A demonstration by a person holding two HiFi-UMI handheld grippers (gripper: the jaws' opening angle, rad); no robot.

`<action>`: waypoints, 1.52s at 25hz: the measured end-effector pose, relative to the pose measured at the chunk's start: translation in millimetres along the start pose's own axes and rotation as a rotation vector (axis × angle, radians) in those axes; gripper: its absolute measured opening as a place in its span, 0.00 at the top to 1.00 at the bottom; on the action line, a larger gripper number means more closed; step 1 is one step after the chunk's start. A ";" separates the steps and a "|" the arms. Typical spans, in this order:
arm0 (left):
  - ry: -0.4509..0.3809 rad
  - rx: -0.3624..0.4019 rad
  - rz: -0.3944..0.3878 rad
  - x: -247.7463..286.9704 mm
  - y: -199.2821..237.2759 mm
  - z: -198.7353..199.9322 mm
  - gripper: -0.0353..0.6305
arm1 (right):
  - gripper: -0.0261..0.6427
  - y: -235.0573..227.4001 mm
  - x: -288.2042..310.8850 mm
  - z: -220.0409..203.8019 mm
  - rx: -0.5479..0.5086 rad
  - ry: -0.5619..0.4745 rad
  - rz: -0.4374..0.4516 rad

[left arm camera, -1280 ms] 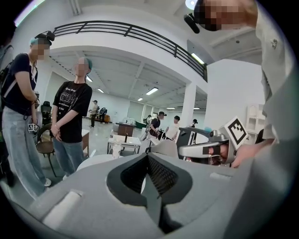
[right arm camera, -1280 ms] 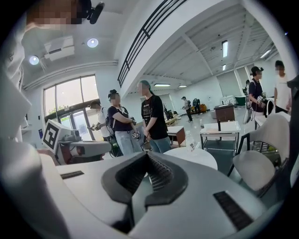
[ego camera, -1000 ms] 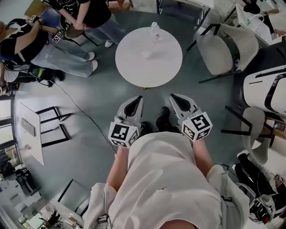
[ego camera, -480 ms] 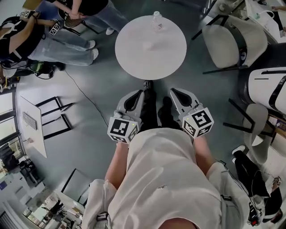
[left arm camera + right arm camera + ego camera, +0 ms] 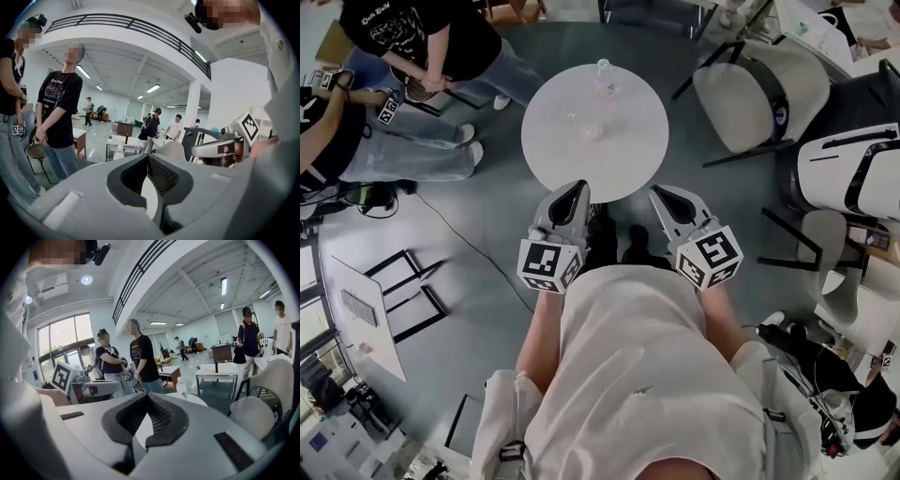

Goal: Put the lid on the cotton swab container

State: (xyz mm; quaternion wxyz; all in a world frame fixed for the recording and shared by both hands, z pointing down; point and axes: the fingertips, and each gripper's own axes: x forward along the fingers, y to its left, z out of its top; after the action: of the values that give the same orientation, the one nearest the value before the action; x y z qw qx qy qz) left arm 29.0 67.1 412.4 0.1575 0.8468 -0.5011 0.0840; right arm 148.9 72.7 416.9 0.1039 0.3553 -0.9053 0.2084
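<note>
left gripper point(image 5: 577, 187) and right gripper point(image 5: 657, 193) are each closed tight on nothing; just beyond their tips lies the round table point(image 5: 553, 159), a bottle point(image 5: 603, 71) at its far edge.

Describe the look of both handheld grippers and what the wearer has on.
Both the left gripper and right gripper are pale grey, wedge-shaped shells tapering to a point, with dark ribbed lining inside the fingers. Each carries a white cube with black square markers at its rear. The person wears a light shirt.
</note>
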 end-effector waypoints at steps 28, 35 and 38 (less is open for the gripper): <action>0.177 0.045 -0.186 91.9 127.7 -53.9 0.82 | 0.95 -10.7 123.5 39.3 0.036 0.088 -0.172; 0.170 0.002 -0.171 107.9 140.6 -82.9 0.76 | 0.95 -13.4 129.1 21.5 0.054 0.177 -0.166; 0.176 0.000 -0.174 113.3 139.1 -100.3 0.71 | 0.95 -9.5 127.0 13.3 0.062 0.206 -0.167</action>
State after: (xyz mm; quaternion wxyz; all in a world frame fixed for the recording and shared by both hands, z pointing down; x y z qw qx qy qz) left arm -36.4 -53.2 565.7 0.2076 0.8765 -0.4098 0.1440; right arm 62.7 -15.7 450.6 0.2021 0.4091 -0.8504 0.2621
